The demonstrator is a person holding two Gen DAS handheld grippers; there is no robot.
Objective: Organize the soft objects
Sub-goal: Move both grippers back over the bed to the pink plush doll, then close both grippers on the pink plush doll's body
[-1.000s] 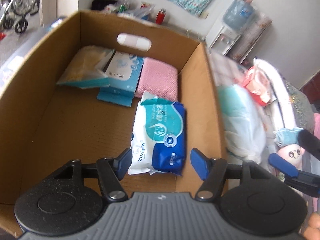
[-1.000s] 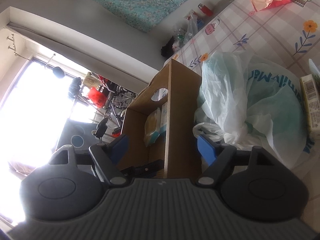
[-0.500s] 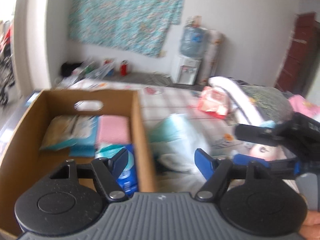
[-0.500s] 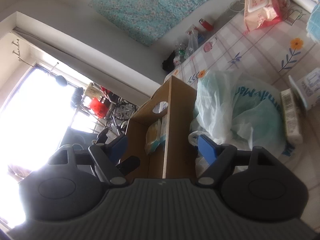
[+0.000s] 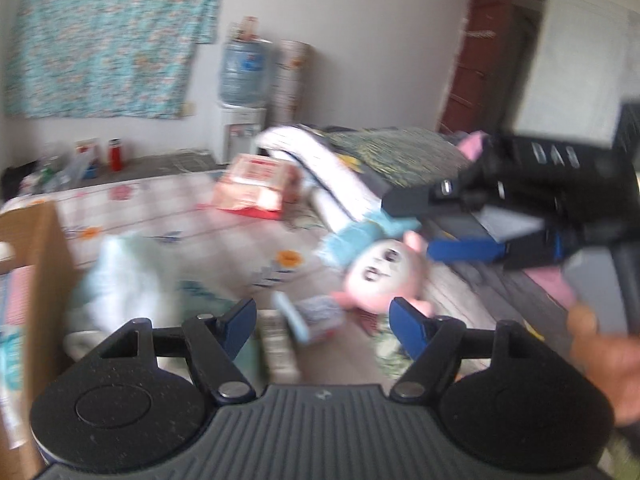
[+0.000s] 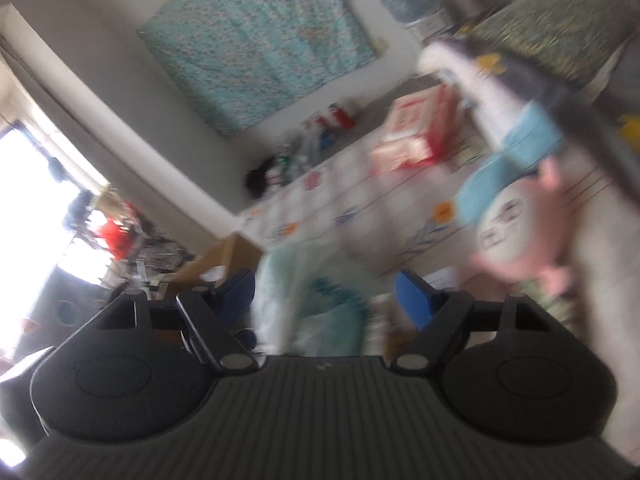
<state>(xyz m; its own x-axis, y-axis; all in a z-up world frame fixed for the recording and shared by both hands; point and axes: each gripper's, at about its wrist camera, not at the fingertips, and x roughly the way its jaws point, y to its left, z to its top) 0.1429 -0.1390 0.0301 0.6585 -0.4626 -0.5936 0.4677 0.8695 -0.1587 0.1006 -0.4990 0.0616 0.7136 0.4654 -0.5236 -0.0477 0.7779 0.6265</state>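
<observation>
Both claws (image 5: 323, 322) agape above plush doll (image 5: 378, 272)

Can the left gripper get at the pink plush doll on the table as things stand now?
Probably yes. The left gripper is open and empty, and the plush doll lies just ahead on the table. The right gripper hovers close beside the doll and may crowd it.

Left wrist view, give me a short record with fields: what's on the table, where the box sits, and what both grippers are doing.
table cover: floral checked cloth
plush doll: pink face, blue hat, lying on the cloth
wipes pack: pink and red, farther back
plastic bag: pale green, crumpled beside the box
cardboard box: at left edge
left gripper: open, empty
right gripper: open, empty, fingers either side of the doll's hat
image quality: motion-blurred
</observation>
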